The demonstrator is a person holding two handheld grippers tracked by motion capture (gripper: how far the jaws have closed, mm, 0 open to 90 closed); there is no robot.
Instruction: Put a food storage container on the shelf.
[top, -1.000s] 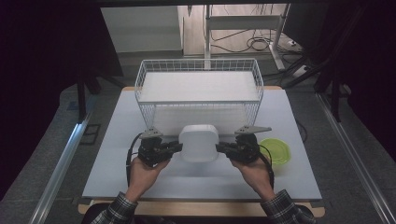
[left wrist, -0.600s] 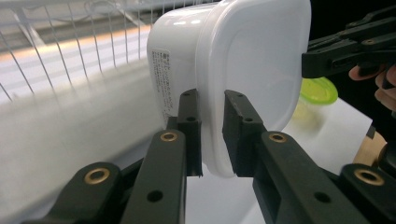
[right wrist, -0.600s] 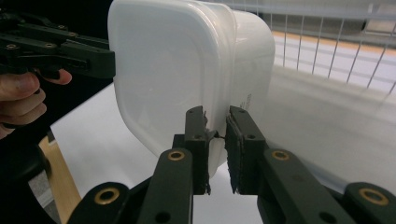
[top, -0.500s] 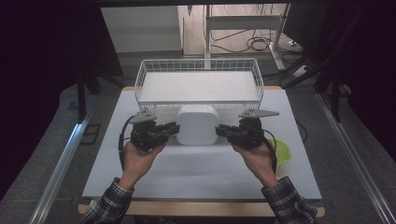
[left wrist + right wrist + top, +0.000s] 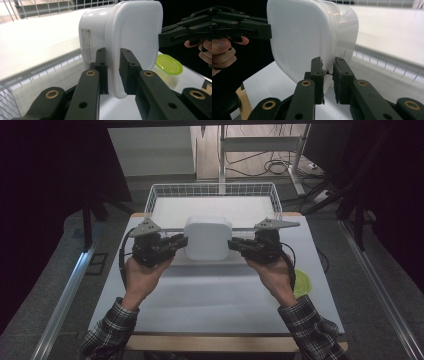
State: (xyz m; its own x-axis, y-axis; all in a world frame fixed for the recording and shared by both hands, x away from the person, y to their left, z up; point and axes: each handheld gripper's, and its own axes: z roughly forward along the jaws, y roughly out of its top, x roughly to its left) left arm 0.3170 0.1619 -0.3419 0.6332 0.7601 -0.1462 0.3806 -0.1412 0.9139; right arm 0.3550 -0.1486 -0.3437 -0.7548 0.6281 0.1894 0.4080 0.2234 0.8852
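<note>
Holding tub [image 5: 208,238] airborne at near rim of basket [image 5: 272,195], left gripper [image 5: 176,242] and right gripper [image 5: 236,243] jaws clamped on opposite lid edges; lift looking done, still needing clearing rim and lowering inside; green-lidded cup [image 5: 302,282] sitting on counter [image 5: 210,302].

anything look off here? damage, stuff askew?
One thing: the right gripper has a frayed, ragged pad, with a loose black strand across the gap to the other pad. Otherwise fine: both grippers clamp the lid rim of the white container, held level in front of the wire basket.
</note>
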